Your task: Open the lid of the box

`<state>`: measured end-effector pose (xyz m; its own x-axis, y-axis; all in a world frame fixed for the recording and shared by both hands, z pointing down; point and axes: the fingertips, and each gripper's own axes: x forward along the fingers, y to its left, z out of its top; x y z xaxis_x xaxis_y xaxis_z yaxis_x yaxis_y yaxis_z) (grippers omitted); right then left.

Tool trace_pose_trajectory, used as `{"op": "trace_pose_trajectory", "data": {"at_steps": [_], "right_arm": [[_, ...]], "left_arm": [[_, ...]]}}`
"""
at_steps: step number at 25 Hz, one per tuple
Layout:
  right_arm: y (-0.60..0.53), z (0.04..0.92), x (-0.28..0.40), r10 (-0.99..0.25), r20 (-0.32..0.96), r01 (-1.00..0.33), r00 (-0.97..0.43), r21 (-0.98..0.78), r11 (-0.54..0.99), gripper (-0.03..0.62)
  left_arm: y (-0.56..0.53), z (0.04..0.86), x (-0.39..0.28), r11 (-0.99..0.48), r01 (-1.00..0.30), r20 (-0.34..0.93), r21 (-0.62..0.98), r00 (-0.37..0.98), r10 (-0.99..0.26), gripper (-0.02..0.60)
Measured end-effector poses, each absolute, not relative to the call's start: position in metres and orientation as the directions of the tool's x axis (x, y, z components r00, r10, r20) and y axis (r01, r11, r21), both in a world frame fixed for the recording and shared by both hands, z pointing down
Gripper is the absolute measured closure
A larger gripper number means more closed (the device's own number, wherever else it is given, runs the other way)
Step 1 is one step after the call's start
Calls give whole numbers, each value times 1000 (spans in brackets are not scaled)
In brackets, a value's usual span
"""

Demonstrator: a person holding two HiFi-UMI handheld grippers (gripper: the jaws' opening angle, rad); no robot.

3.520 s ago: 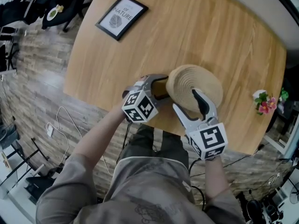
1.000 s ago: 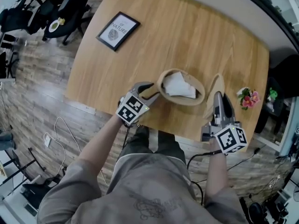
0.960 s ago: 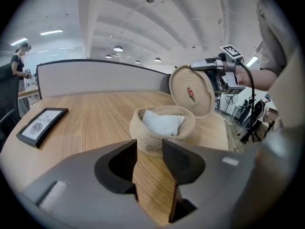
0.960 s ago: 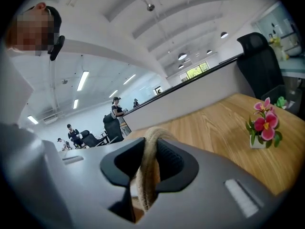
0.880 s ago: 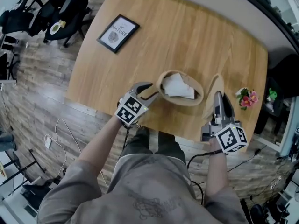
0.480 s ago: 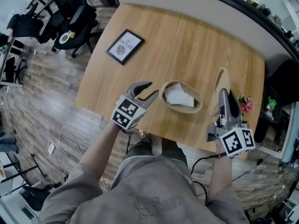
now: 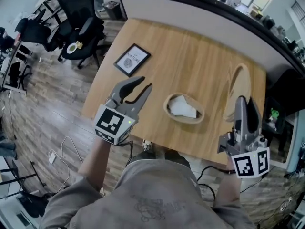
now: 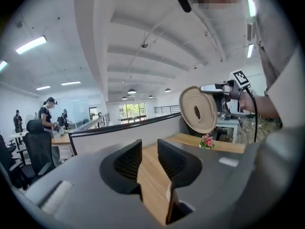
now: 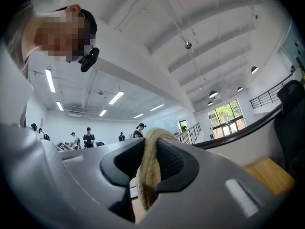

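Note:
The box [image 7: 167, 109], an oval woven basket, stands open on the wooden table [image 7: 200, 61] with white paper [image 7: 181, 107] inside it. Its round woven lid [image 7: 239, 87] is held on edge, off to the right of the box, with my right gripper [image 7: 246, 102] shut on its rim. In the right gripper view the lid's rim [image 9: 148, 175] is pinched between the pads. My left gripper [image 7: 145, 83] hangs in the air left of the box; its jaws are closing with nothing between them. In the left gripper view the lid [image 8: 198, 109] shows beyond those empty jaws [image 8: 148, 145].
A framed picture [image 7: 132, 59] lies on the table's left part. Pink flowers [image 8: 207, 140] stand at its right end. A dark-topped partition [image 7: 190, 6] runs along the far edge. Office chairs [image 7: 81, 23] stand on the wooden floor at left, with people further off.
My right gripper has carried the lid up and further right of the box. My left gripper has drawn back left from the box, risen, and its jaws have narrowed.

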<state>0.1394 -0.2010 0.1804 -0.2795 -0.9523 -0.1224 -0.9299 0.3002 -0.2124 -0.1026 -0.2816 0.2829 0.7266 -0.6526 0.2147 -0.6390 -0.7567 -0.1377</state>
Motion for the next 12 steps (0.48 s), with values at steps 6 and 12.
{"op": "trace_pose_trajectory", "data": {"at_steps": [6, 12], "right_arm": [[-177, 146, 117, -934, -179, -933, -310, -135, 335, 505], [-160, 150, 95, -923, -160, -920, -350, -129, 371, 505]], "left_arm": [[-264, 221, -113, -714, -680, 134, -168, 702, -700, 516], [-241, 208, -119, -722, -674, 147, -156, 707, -692, 533]]}}
